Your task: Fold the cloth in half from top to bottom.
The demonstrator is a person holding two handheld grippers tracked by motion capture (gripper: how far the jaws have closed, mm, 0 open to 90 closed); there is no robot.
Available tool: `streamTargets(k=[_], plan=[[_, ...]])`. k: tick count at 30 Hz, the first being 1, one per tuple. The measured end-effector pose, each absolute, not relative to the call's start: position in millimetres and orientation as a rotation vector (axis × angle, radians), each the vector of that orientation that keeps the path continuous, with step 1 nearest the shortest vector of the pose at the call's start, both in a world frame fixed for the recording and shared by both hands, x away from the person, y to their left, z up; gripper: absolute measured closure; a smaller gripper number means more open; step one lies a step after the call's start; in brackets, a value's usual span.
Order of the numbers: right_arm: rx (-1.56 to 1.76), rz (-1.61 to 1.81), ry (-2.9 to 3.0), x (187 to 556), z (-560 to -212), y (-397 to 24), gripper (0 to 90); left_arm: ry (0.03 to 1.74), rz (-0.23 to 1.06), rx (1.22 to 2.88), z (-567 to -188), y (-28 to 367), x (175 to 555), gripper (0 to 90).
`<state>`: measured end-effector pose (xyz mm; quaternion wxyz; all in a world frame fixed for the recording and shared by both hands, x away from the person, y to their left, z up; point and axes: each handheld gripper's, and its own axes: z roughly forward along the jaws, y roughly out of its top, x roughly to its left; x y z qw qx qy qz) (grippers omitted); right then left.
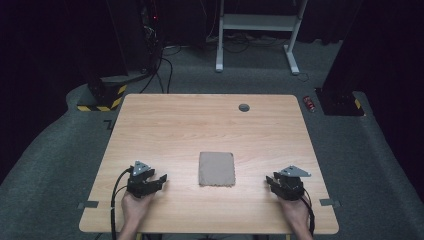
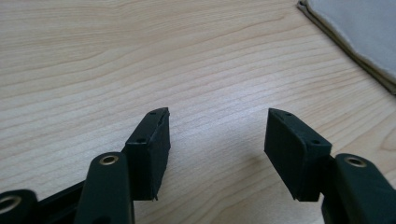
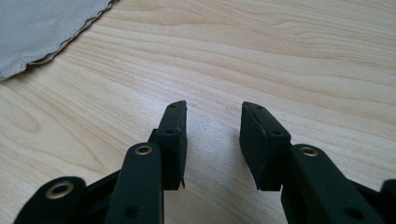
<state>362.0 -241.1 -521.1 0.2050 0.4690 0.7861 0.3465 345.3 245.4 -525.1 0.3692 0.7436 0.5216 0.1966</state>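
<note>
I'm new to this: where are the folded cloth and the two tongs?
folded cloth (image 1: pixel 217 169): high view, middle of its top.
left tongs (image 1: pixel 156 180): high view, between the tips.
right tongs (image 1: pixel 270 180): high view, between the tips.

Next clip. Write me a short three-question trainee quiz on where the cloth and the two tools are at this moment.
1. True or false: the folded grey cloth is held by the left tool.
2. Multiple choice: where does the cloth lie on the table? A) at the far edge by the round hole; B) between the two tools, near the person's side; C) hanging over the left edge.
3. Fill in: the jaws of the right tool have only bare ____ between them.

Key
1. False: both tools are open and apart from the cloth.
2. B.
3. Wood, the tabletop.
</note>
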Motion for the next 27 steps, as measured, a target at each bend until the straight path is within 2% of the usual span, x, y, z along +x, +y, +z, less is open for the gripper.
streamTargets(k=[10,14,17,27], plan=[[1.298,0.948,2.174,363.1,-522.3,-242.9,57.1,1.316,0.608,1.954,-527.7,238.4,342.4,40.1],[1.300,0.941,2.168,363.2,-522.4,-243.0,53.4,1.315,0.608,1.956,-527.8,237.7,342.5,38.9],[1.312,0.942,2.173,363.9,-522.5,-243.6,46.5,1.312,0.605,1.960,-527.9,237.6,342.6,37.3],[1.313,0.941,2.176,362.9,-522.7,-242.9,43.5,1.304,0.593,1.967,-528.1,236.7,342.7,32.9]])
